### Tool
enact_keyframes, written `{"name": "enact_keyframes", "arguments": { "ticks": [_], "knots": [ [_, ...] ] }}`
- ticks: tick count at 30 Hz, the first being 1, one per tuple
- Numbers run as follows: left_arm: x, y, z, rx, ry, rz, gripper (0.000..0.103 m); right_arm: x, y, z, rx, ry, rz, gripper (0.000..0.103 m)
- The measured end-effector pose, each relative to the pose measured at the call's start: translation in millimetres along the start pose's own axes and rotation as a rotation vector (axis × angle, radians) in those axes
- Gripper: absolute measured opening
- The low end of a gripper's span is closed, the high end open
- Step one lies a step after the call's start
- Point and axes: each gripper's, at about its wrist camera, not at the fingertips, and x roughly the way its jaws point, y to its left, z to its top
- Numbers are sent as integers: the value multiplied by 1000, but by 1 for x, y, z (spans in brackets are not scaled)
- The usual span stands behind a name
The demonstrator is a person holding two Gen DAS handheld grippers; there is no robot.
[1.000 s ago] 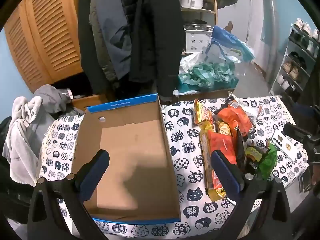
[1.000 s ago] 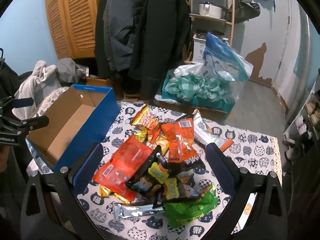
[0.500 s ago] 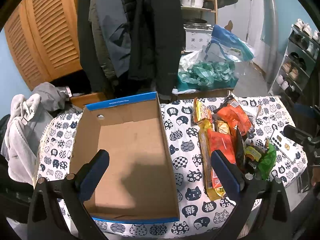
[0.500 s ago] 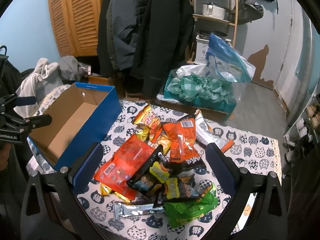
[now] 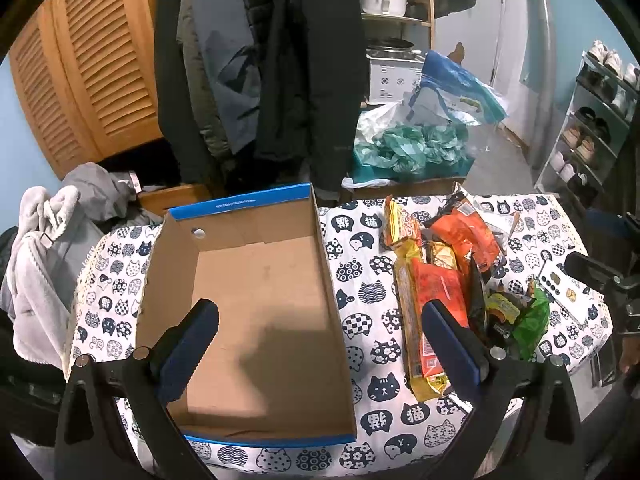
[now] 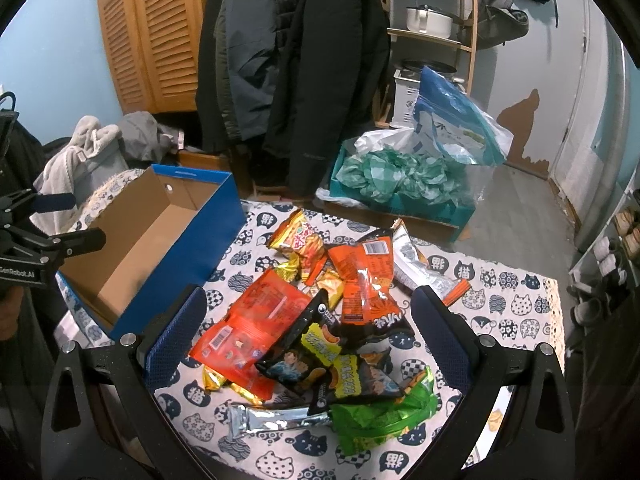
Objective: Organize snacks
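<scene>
On the counter point(image 5: 360, 292) the open box point(image 5: 256, 280) sits at the left and the heap of snack packets point(image 6: 320, 320) lies to its right, just beside it. Behind the counter hang coats point(image 5: 280, 60); a bin of crumpled bags point(image 6: 400, 184) stands on the floor to their right, a shelf with a pot point(image 6: 428, 20) behind it

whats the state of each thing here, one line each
left gripper: open, holding nothing
right gripper: open, holding nothing
blue cardboard box: lidless, empty
snack packets: sealed, piled loose on the cat-print tablecloth, none boxed
</scene>
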Motion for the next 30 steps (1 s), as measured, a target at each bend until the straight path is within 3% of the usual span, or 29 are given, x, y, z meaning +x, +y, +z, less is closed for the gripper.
{"name": "enact_keyframes", "arguments": {
  "ticks": [30],
  "knots": [
    [0,-5,-2,3,8,-11,102,2,-1,-2,6,6,0,100]
  ]
}}
